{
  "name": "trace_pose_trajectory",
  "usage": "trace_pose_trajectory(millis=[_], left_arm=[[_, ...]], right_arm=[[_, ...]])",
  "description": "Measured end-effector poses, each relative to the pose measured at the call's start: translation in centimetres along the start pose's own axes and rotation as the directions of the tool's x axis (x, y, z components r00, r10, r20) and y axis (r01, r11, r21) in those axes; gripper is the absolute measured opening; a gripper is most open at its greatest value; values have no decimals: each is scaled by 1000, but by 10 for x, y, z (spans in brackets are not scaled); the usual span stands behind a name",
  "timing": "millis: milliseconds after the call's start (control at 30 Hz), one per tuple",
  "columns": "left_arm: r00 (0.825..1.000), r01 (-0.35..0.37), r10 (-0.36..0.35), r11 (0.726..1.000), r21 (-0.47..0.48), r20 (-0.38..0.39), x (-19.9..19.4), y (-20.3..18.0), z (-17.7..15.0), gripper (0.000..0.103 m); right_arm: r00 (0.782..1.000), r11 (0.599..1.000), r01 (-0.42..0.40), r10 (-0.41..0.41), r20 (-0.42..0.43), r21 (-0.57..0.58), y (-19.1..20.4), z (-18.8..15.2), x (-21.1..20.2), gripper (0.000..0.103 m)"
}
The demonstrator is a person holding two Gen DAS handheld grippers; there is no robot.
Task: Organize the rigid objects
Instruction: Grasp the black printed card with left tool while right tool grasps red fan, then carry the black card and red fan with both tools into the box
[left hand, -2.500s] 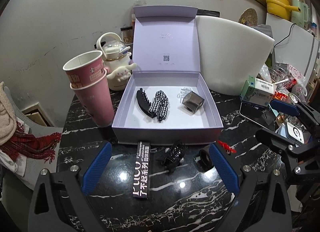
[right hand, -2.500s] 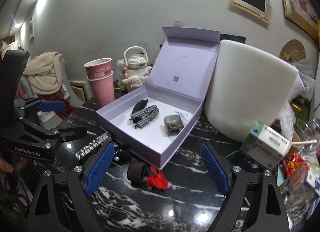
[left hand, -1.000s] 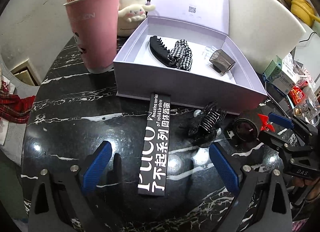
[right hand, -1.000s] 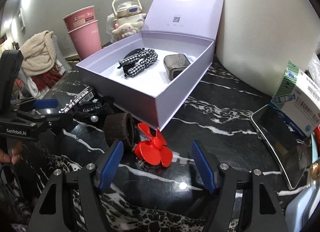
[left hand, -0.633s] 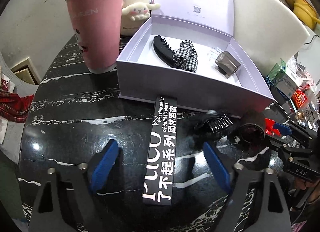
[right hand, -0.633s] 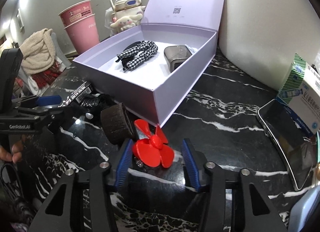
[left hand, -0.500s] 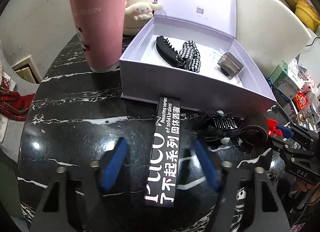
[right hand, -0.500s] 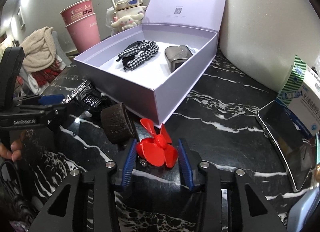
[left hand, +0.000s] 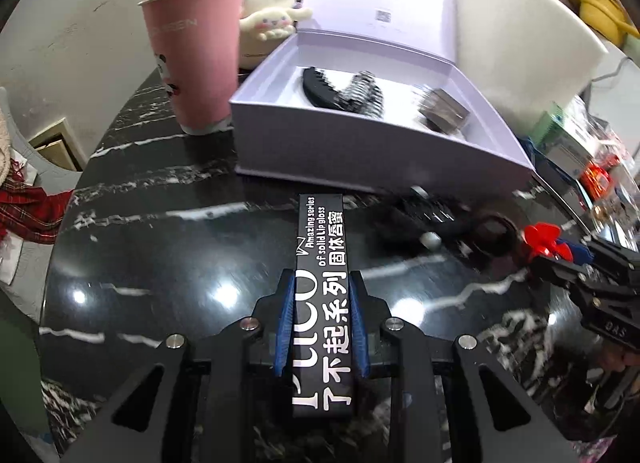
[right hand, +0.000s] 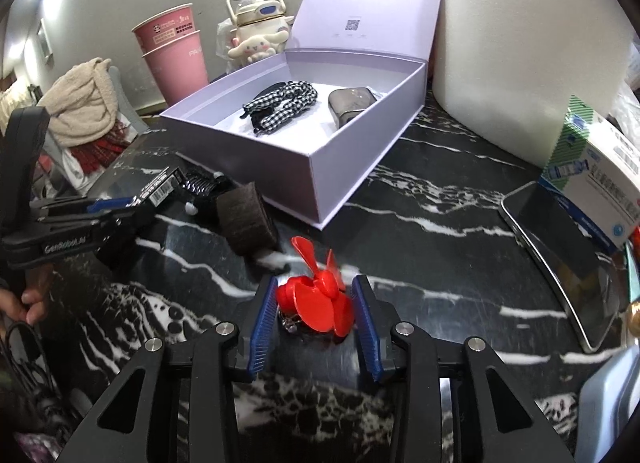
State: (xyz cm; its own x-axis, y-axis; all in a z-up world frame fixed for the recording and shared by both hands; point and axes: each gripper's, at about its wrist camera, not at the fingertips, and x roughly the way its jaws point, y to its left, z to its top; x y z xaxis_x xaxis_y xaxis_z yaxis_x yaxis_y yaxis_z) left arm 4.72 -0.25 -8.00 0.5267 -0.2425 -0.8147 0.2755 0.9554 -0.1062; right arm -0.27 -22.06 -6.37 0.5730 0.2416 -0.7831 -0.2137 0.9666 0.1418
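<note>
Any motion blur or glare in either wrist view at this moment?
Left wrist view: lavender box and its contents smear with motion blur; lamp glare spots the marble table. Right wrist view: mostly sharp, slight blur on the red fan, fisheye bending at edges.

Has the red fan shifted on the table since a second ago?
Cannot tell. In the right wrist view the red fan lies about as far in front of the lavender box corner as before, now between the closing right gripper pads.

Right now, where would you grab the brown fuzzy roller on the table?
Probably across its short fuzzy sides, coming from above. The brown roller lies tilted on the table, open end toward the left tongs, and its neighbours crowd it.
</note>
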Motion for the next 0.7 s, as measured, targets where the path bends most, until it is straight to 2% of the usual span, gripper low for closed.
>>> trace_pose_trajectory(millis=[267,500,700], left_arm=[[999,45,-43,996,83,-20,-15,-32,-24,25],[999,44,-42,989,143,-20,-18,-48,-31,25],[1000,23,-20,988,151,-17,-14,-52,-27,26]], right_arm=[[1000,1000,2,-2,0,-4,5,-17,-15,38],[1000,999,-5,5,3,-36,14,-28,-27,38],[1000,1000,-8,8,-11,-15,13,-29,-20,55]])
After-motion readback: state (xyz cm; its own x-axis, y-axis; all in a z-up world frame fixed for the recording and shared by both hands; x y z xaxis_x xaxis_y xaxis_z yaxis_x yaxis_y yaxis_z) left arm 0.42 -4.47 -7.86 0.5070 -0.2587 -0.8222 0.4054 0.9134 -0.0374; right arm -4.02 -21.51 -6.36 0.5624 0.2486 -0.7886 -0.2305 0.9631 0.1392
